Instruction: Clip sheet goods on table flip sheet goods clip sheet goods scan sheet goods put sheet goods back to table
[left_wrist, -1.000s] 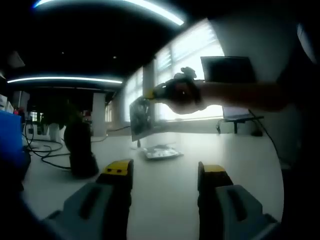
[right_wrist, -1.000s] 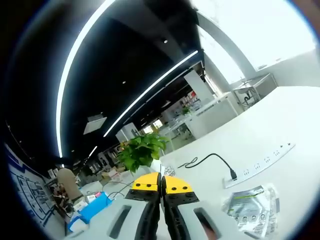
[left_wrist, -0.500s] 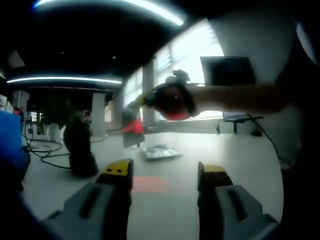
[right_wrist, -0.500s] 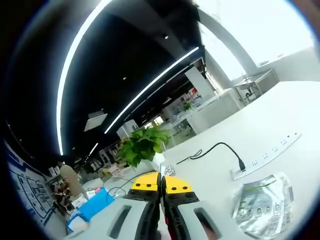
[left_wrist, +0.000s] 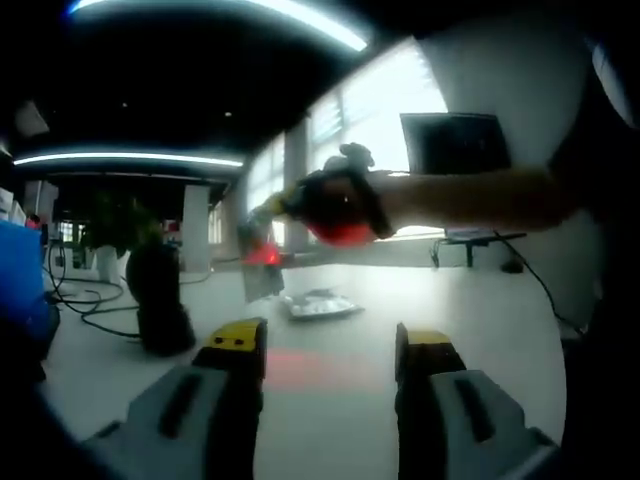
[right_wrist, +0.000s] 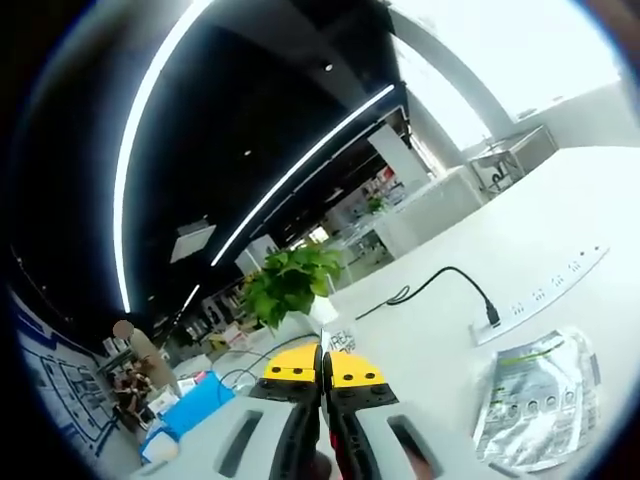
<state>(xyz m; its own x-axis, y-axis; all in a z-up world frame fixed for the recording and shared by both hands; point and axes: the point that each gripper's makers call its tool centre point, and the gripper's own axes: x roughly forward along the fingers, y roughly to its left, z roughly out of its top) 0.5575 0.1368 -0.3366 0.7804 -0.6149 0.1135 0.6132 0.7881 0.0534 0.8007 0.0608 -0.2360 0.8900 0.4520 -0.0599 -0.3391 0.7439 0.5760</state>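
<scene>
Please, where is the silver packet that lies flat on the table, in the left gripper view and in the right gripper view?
Left gripper view: the silver packet lies near the centre, beyond the open left tool, just right of the held sheet.
Right gripper view: the same packet lies at the lower right, right of the shut right tool.
Shared landmark: the white table under it.

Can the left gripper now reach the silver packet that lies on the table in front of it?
Probably yes. The left gripper is open, and only bare white table lies between it and the silver packet. The right gripper, holding a sheet, hangs above, not across, that path.
</scene>
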